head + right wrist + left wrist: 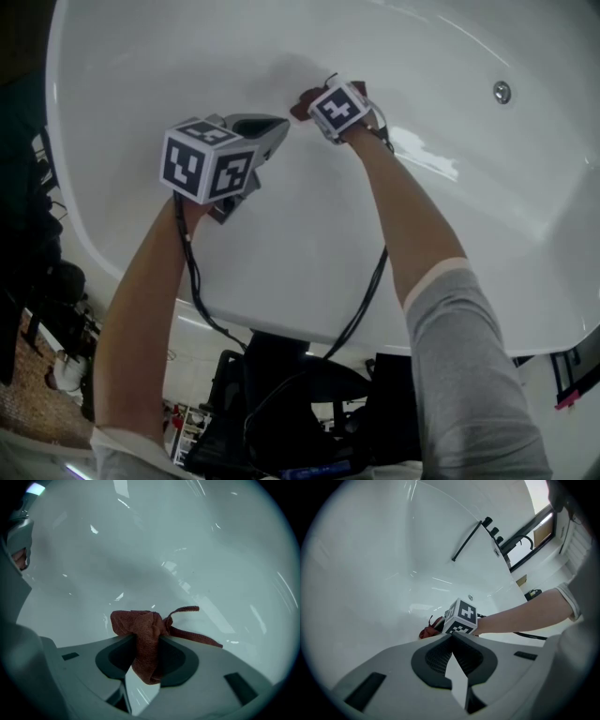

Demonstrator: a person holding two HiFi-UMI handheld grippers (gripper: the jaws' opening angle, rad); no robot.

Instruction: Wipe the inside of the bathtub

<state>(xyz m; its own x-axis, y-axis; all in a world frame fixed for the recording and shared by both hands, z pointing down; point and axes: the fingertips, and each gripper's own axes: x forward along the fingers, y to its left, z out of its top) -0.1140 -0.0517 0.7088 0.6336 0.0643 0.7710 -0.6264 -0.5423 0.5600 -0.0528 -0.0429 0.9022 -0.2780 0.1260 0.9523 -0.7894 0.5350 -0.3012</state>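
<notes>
Currently, both grippers reach down into the white bathtub [469,187]. The right gripper [149,641] has its jaws closed tight on a reddish-brown cloth [140,625]. The cloth is bunched up between the jaws, with one thin strip trailing off to the side. It is pressed against the smooth inner surface of the bathtub, well apart from the round metal fitting [502,91] in the wall.

The left gripper [452,638] has its jaws together with nothing between them. It hovers just beside the right gripper, on the person's left, and points toward the cloth without touching it. A black cable [361,305] hangs from the right gripper down along the forearm. In the left gripper view, a thin black bar [466,541] and black knobs [492,526] sit by the far rim of the bathtub.
</notes>
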